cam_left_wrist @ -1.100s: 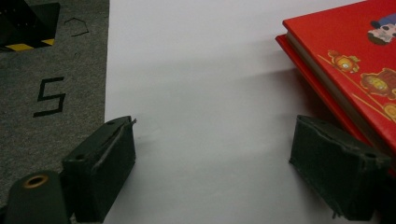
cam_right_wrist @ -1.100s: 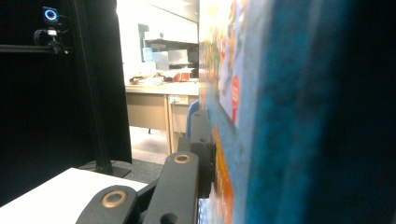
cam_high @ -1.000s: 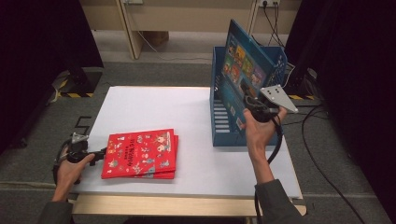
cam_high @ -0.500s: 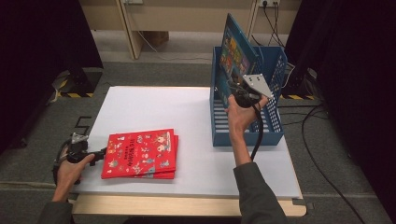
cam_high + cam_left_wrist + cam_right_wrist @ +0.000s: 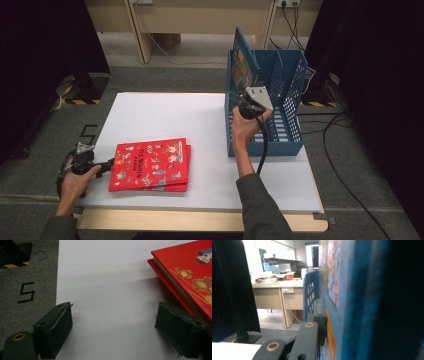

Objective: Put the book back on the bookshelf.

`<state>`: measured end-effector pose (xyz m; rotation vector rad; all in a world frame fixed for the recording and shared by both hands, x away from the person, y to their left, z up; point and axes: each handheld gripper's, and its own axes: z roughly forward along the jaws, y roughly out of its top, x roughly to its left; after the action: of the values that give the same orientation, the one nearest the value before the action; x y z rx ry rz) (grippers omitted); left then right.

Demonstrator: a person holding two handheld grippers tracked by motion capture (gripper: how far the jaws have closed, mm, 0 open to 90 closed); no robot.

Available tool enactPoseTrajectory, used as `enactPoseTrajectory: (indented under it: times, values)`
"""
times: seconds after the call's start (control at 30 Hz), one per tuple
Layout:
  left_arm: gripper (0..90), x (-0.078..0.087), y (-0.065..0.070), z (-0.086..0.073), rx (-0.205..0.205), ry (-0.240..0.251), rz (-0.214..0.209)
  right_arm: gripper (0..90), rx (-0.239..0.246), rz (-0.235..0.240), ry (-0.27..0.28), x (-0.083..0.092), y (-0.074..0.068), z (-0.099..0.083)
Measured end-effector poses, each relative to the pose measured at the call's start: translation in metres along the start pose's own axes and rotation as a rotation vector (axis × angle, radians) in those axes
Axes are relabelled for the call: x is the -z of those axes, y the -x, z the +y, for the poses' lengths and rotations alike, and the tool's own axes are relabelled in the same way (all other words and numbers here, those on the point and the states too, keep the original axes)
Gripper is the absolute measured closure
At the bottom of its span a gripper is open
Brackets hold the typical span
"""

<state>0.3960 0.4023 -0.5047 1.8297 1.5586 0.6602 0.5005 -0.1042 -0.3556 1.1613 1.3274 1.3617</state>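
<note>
Right claw (image 5: 243, 106) was clamped on the glossy blue book (image 5: 243, 60) in the slotted plastic rack (image 5: 287, 90), upper right; left claw (image 5: 113, 327) gaped beside flat red hardcovers (image 5: 150, 165).

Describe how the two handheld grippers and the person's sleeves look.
The left gripper has two blocky, dark jaws with flat pads and a brass-ringed hole at one base. The right gripper is black, topped by a grey three-cornered plate, and trails a black cable. Both sleeves are dark grey.
</note>
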Motion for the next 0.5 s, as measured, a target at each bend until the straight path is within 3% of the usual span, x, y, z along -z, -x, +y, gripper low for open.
enactPoseTrajectory:
  times: [0.17, 0.23, 0.5]
  values:
    - [12.7, 0.0, 0.0, 0.0, -0.001, -0.001, 0.0, 82.3, 0.02, -0.008, -0.005, -0.002, -0.007, -0.013]
    - [12.7, 0.0, 0.0, 0.0, -0.001, -0.001, 0.0, 81.9, -0.006, -0.012, -0.017, -0.003, -0.01, -0.019]
    - [12.5, 0.0, 0.0, 0.0, -0.003, -0.007, 0.001, 81.2, -0.017, -0.016, -0.036, -0.001, -0.013, -0.031]
